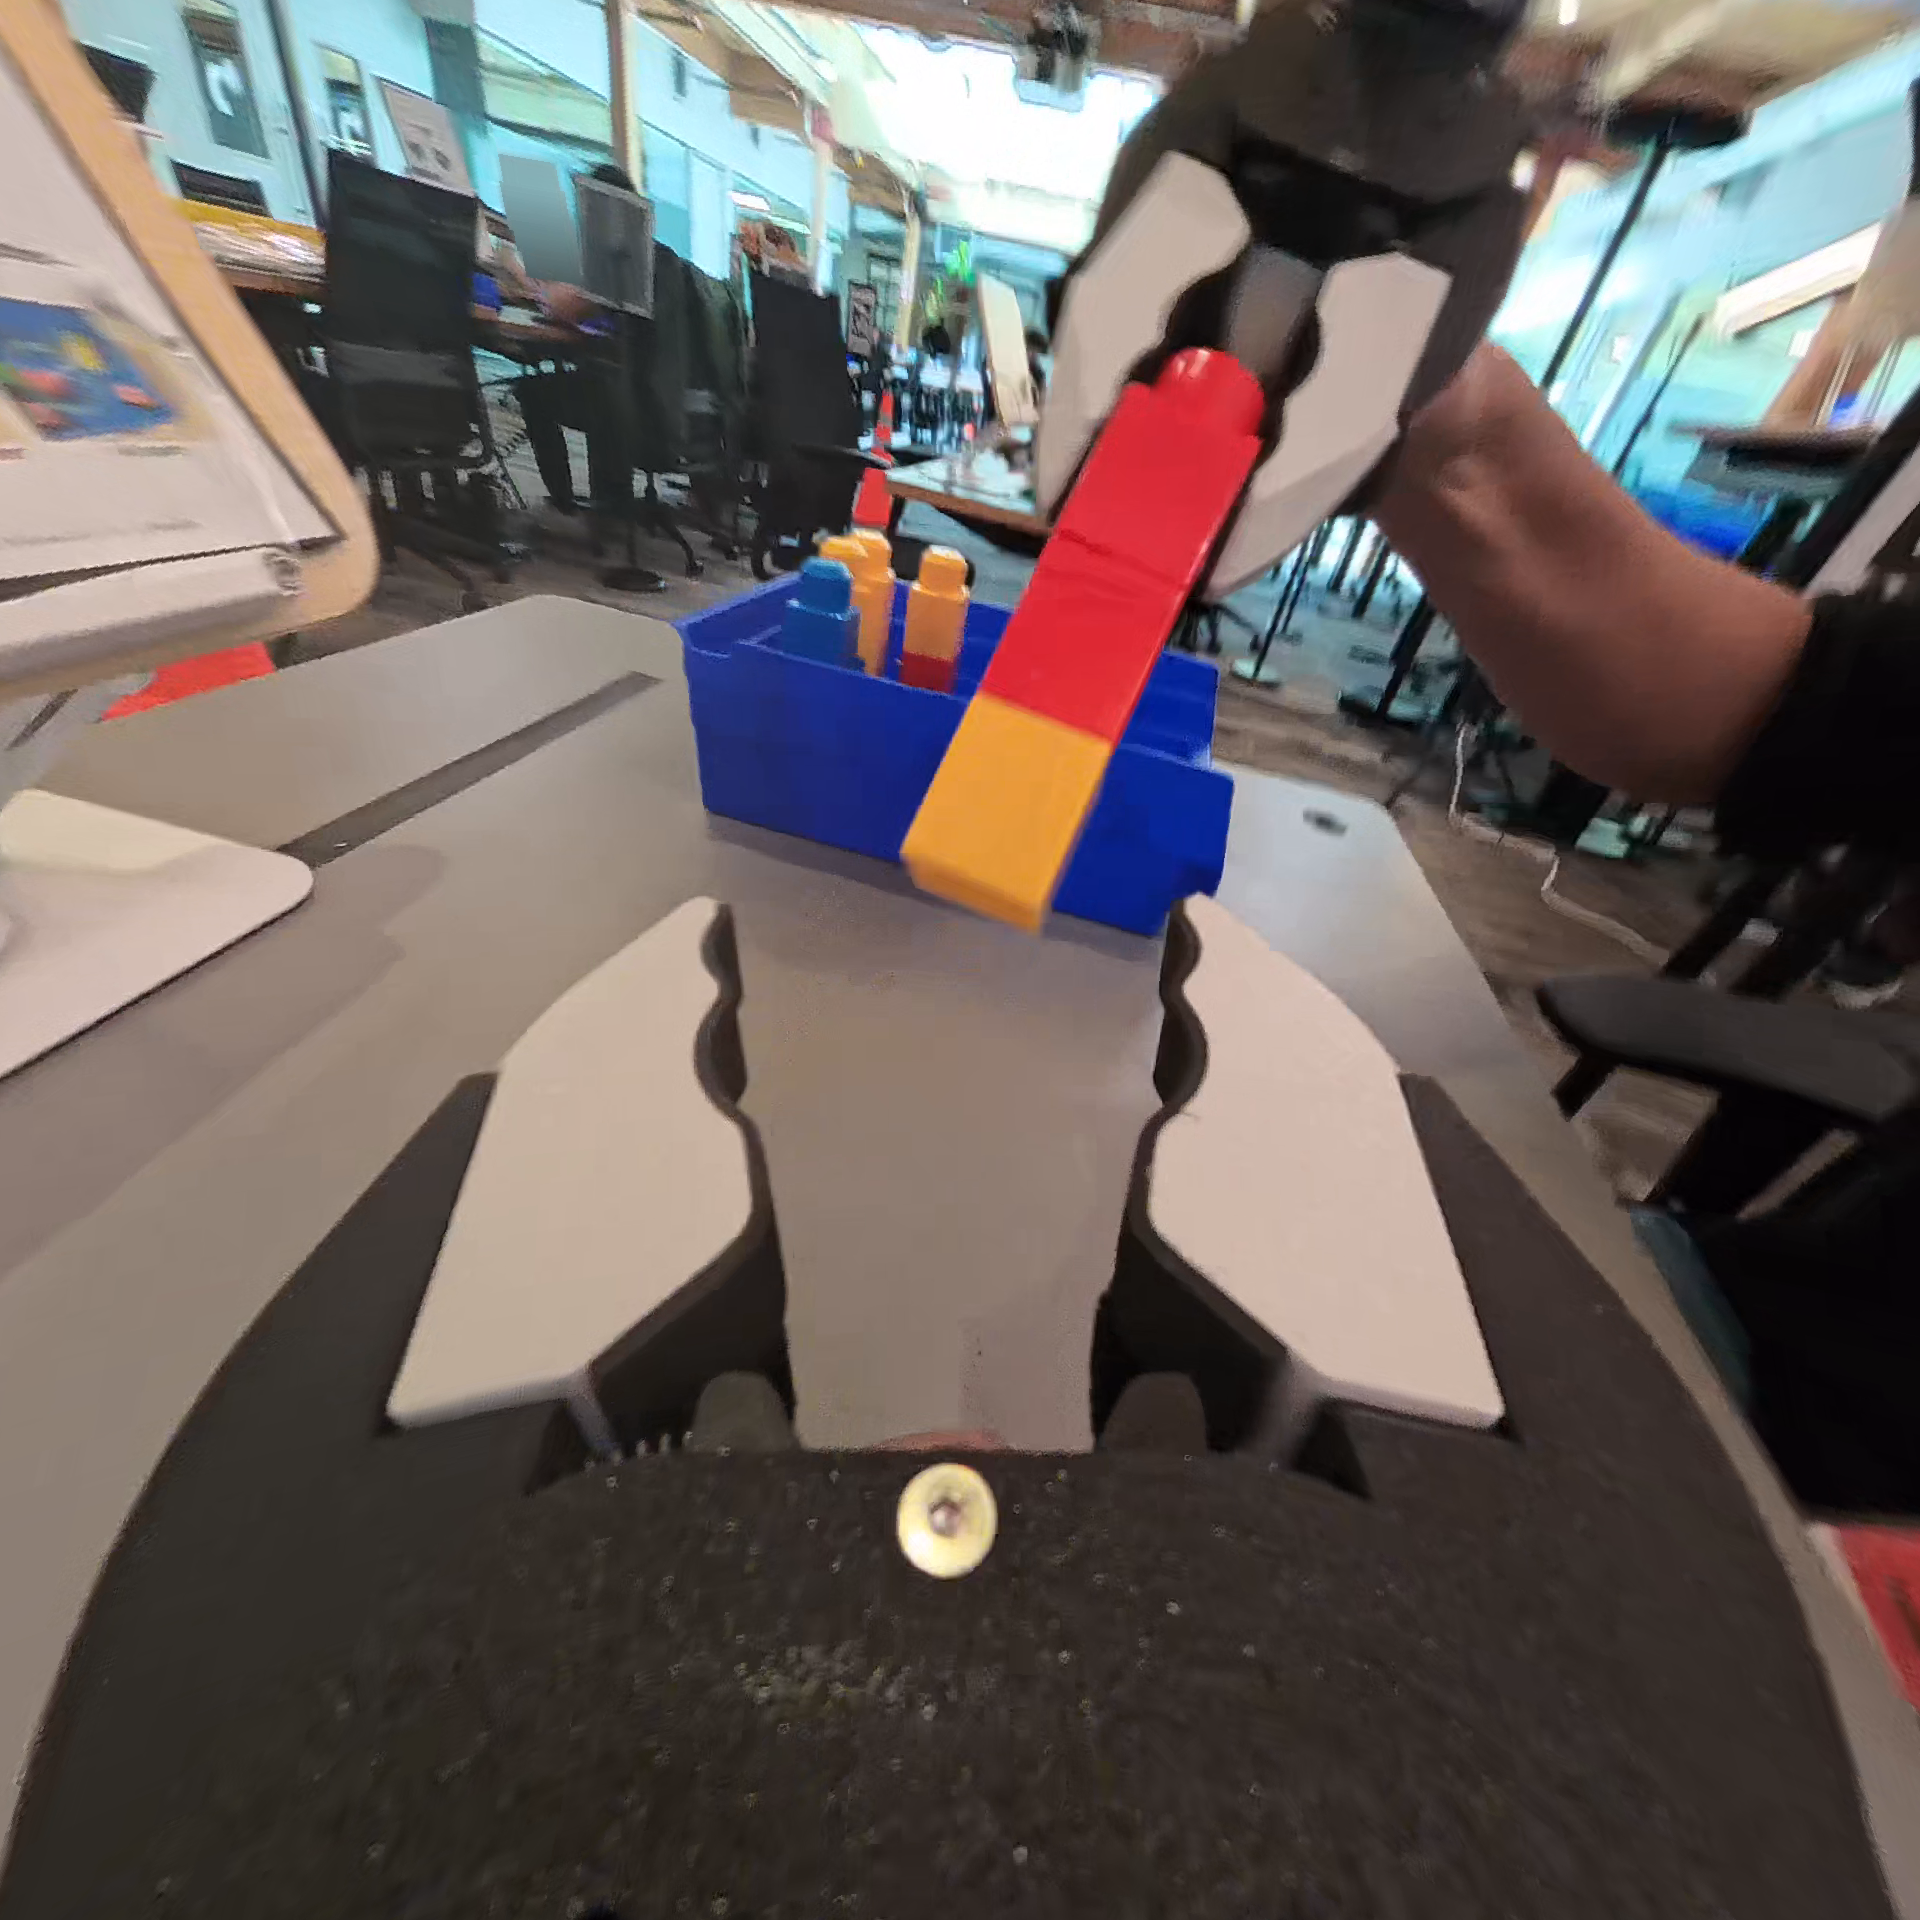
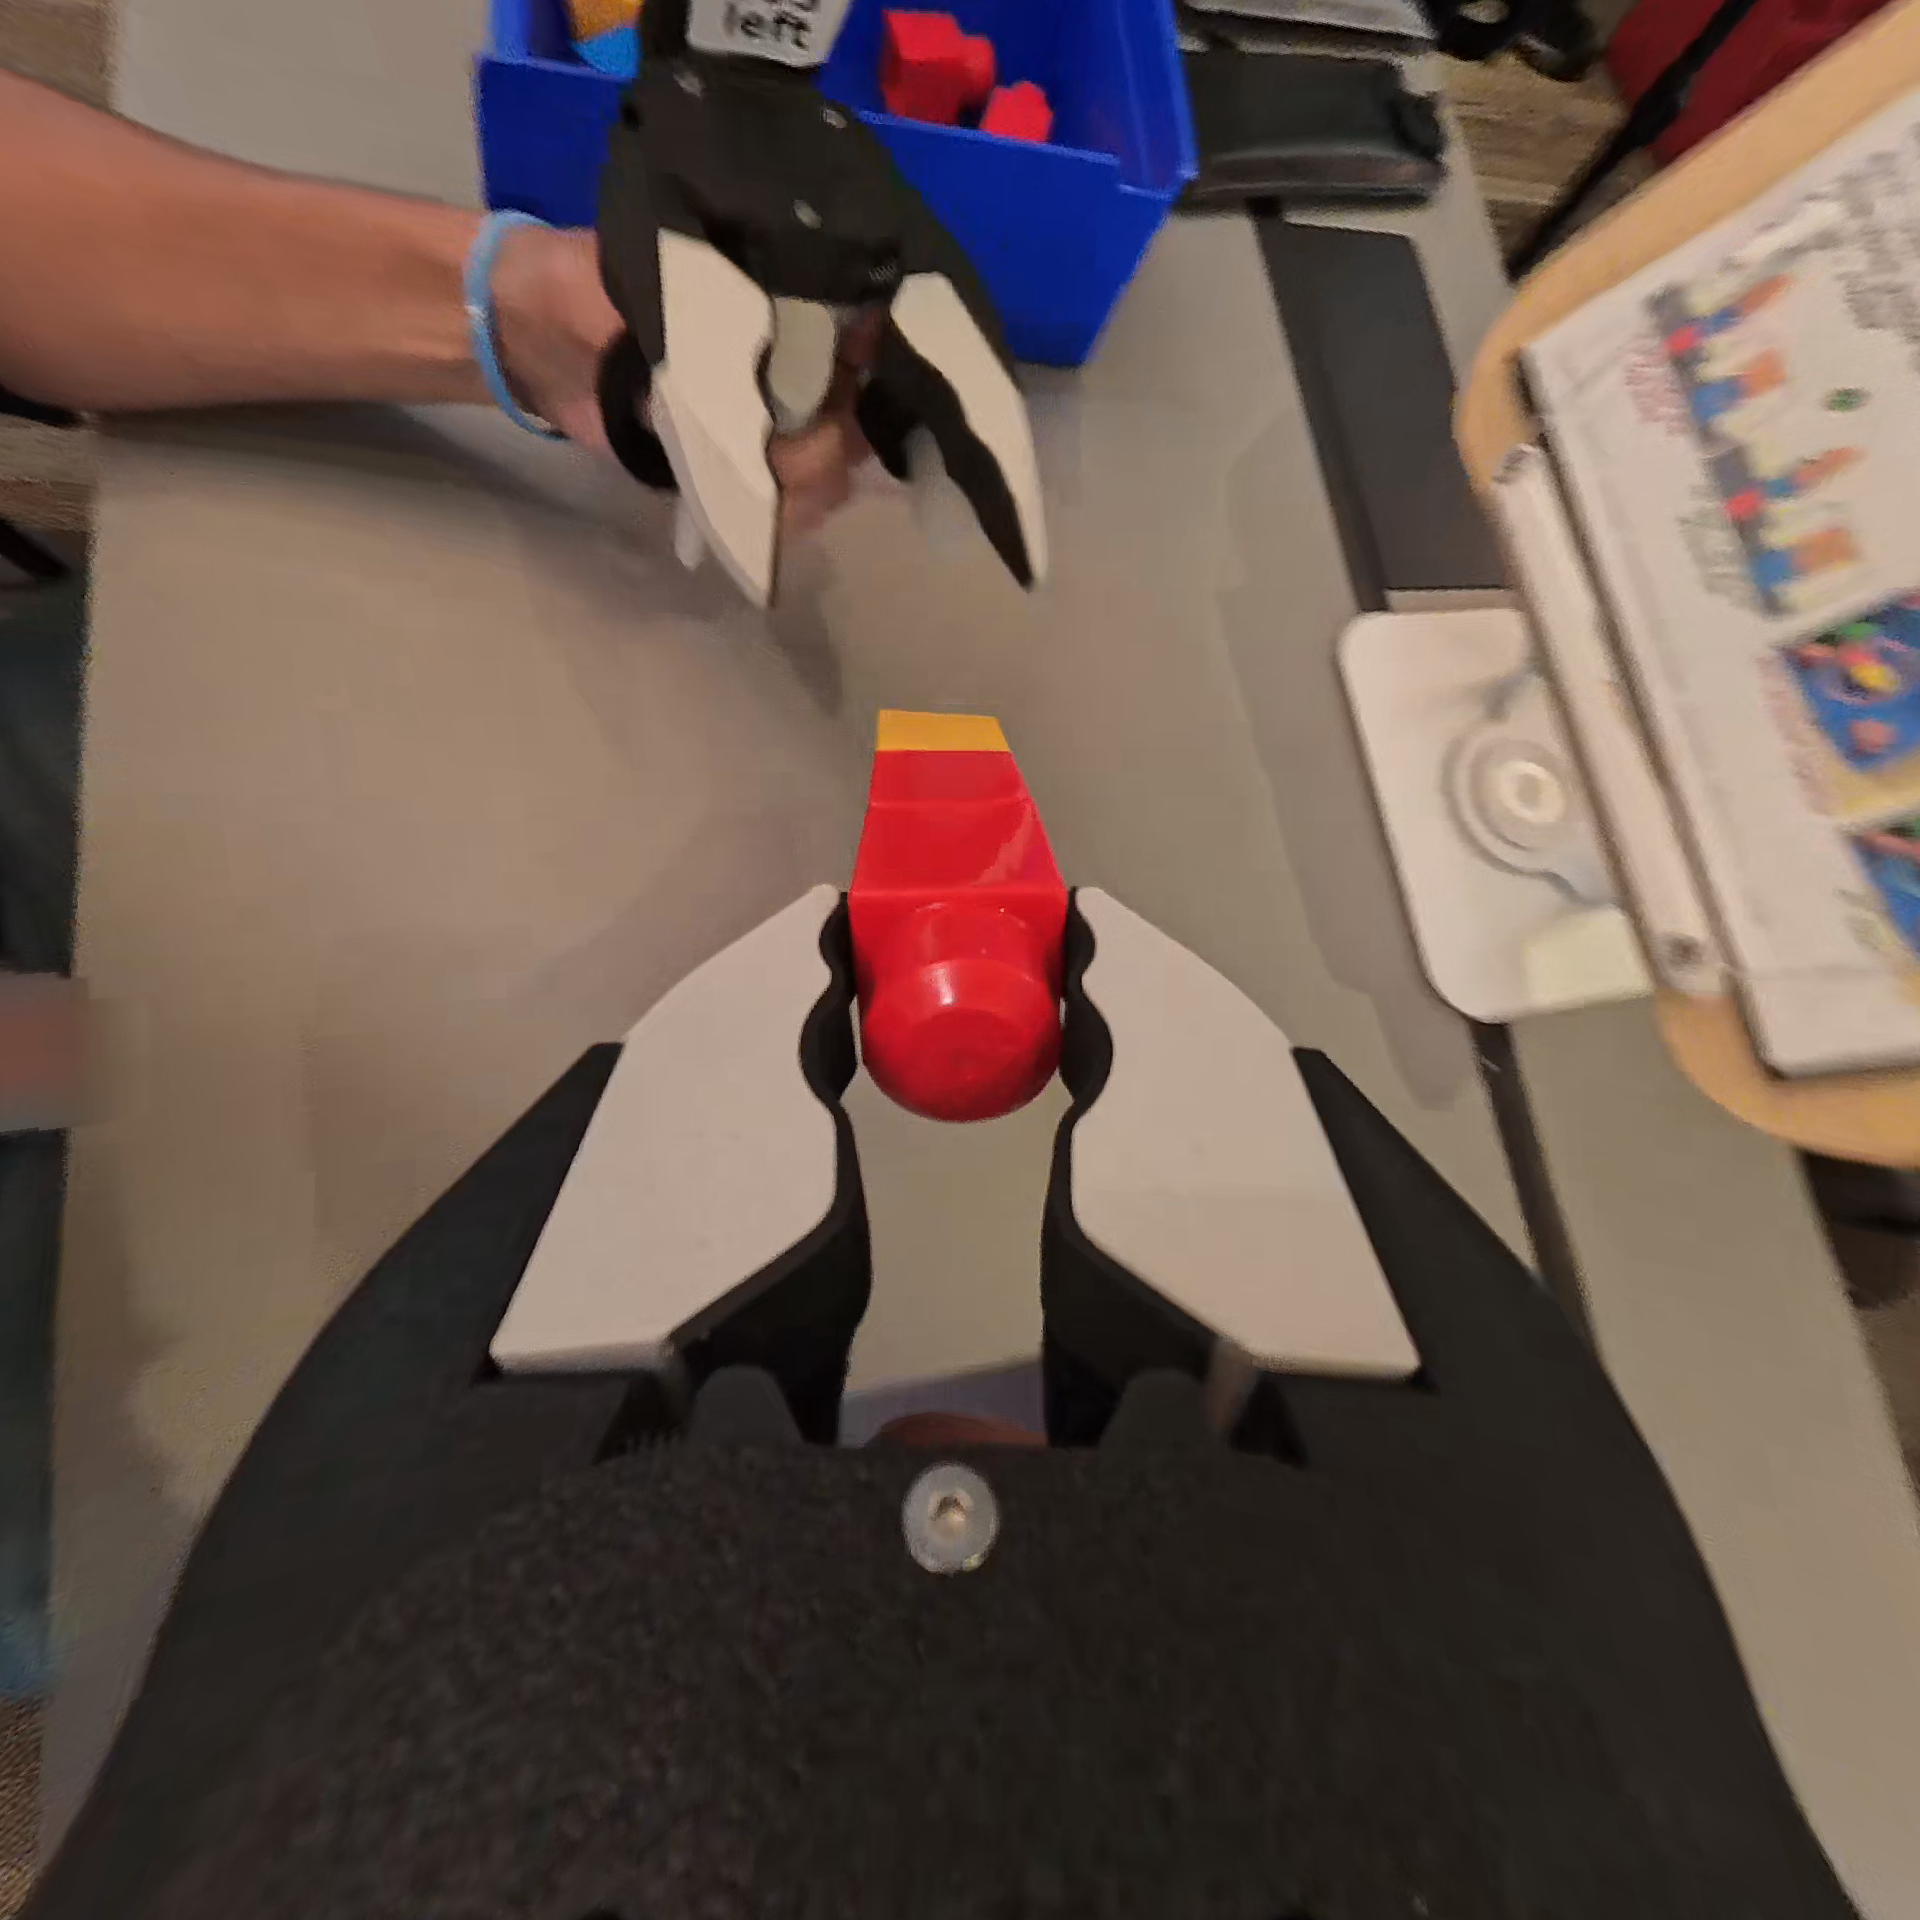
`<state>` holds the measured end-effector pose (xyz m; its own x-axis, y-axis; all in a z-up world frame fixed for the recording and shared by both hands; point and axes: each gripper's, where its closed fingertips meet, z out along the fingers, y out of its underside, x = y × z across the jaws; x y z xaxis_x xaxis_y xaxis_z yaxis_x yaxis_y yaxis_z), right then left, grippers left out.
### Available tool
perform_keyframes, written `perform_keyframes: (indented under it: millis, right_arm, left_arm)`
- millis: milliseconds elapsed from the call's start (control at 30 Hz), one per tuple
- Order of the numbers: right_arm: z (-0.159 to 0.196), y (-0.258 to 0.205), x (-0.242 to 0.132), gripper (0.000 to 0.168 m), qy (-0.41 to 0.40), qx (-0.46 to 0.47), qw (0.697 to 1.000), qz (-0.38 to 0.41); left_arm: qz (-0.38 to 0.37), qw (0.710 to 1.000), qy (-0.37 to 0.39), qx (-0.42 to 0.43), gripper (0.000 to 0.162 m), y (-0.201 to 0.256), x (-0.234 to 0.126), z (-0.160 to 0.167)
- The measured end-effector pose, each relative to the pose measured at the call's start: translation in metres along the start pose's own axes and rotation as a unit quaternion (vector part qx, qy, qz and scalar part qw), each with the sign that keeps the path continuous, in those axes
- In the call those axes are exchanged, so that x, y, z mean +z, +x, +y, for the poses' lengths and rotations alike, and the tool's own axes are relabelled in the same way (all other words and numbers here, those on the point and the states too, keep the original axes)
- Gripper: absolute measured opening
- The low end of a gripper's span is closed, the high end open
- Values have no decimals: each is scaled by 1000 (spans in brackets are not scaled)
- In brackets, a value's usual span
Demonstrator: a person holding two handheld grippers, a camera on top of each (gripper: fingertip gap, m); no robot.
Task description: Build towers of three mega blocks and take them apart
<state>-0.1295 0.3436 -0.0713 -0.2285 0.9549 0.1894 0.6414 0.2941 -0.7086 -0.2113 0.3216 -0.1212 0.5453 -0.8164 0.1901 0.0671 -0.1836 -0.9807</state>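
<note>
My right gripper is shut on the top red block of a three-block tower, two red blocks and an orange one at the far end. In the left wrist view the tower hangs tilted in the air in front of the blue bin, held by the right gripper from above. My left gripper is open and empty, low over the grey table, just short of the tower's orange end. It also shows in the right wrist view, open, beyond the tower.
The blue bin holds more blocks: blue and orange ones standing, red ones. A wooden stand with a printed sheet and its white base sit beside the work area. A black chair stands off the table edge. Tip to tip, the grippers are about 12 cm apart.
</note>
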Motion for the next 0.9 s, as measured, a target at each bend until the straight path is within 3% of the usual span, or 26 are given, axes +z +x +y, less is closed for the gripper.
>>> perform_keyframes:
  millis: [200, 300, 400, 600, 900]
  right_arm:
    - [48, 41, -116, 36, -93, 23, 984, 150]
    - [85, 53, -167, 36, -162, 59, 969, 176]
    - [123, 64, -196, 36, -222, 91, 953, 183]
    - [183, 82, -168, 36, -280, 140, 942, 118]
    - [251, 106, -109, 37, -377, 97, 921, 30]
  left_arm:
    - [2, 993, 66, -102, 71, -20, -18, -16]
    - [11, 990, 72, -121, 66, -21, -20, -16]
    - [10, 991, 65, -118, 66, -21, -17, -14]
    - [10, 993, 46, -105, 66, -17, -10, -7]
    - [17, 995, 22, -99, 65, -14, -4, 3]
